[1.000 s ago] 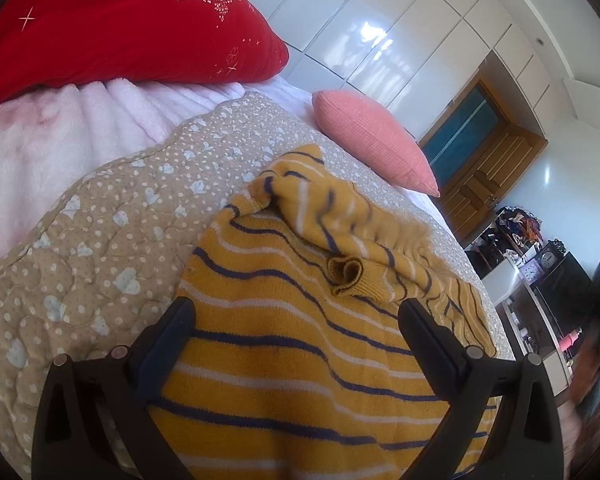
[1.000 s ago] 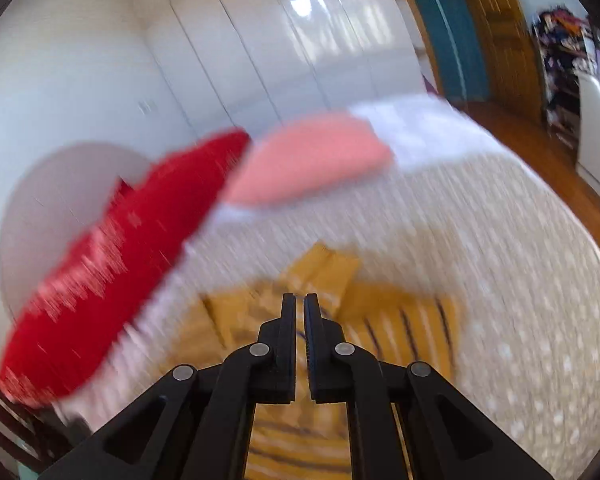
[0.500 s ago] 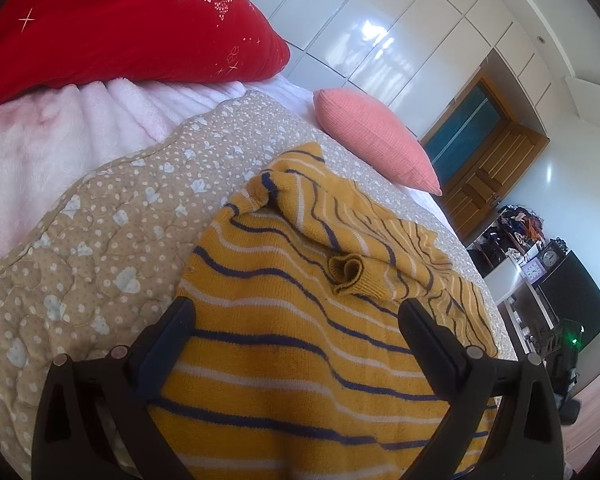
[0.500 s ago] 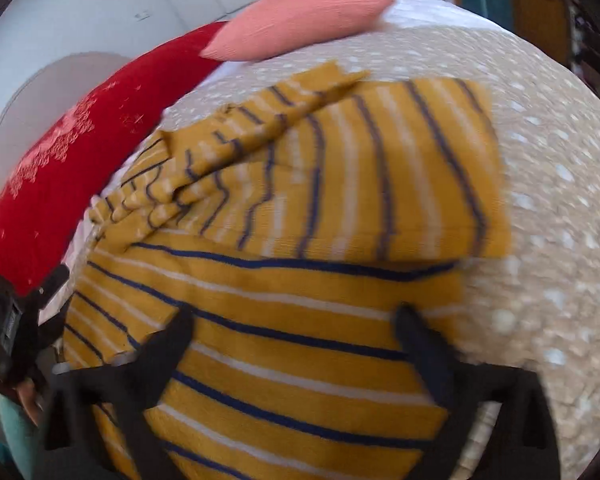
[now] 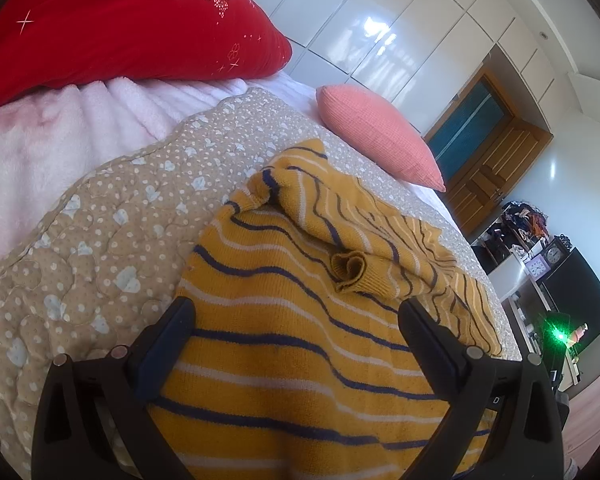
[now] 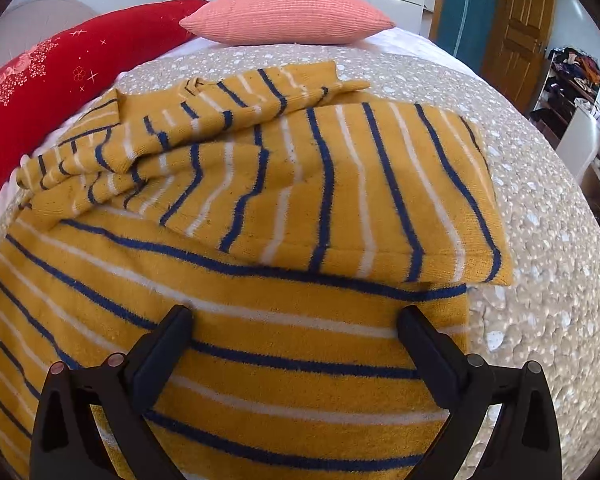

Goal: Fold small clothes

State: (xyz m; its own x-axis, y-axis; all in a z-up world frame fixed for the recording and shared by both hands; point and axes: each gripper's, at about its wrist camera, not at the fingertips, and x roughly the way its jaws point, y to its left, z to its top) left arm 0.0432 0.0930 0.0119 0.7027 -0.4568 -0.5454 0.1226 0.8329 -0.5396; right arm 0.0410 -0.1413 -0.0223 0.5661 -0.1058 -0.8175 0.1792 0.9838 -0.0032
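Note:
A small mustard-yellow sweater [image 5: 284, 344] with navy and white stripes lies on the bed quilt [image 5: 100, 240]. A sleeve with a curled cuff [image 5: 350, 270] is folded over its body. In the right wrist view the sweater [image 6: 240, 340] has one side panel [image 6: 360, 200] folded across it. My left gripper [image 5: 296, 320] is open and empty, low over the sweater's near part. My right gripper [image 6: 294, 326] is open and empty, low over the sweater's near edge.
A beige dotted quilt [image 6: 540, 208] covers the bed. A red pillow [image 5: 120, 20] and a pink cushion [image 5: 380, 136] lie at the head, over a pale pink blanket [image 5: 40, 148]. White wardrobes, a wooden door [image 6: 516, 28] and cluttered shelves [image 5: 548, 272] stand beyond.
My right gripper went from shut and high above the bed to open and low over the sweater. The left gripper has stayed in place, open.

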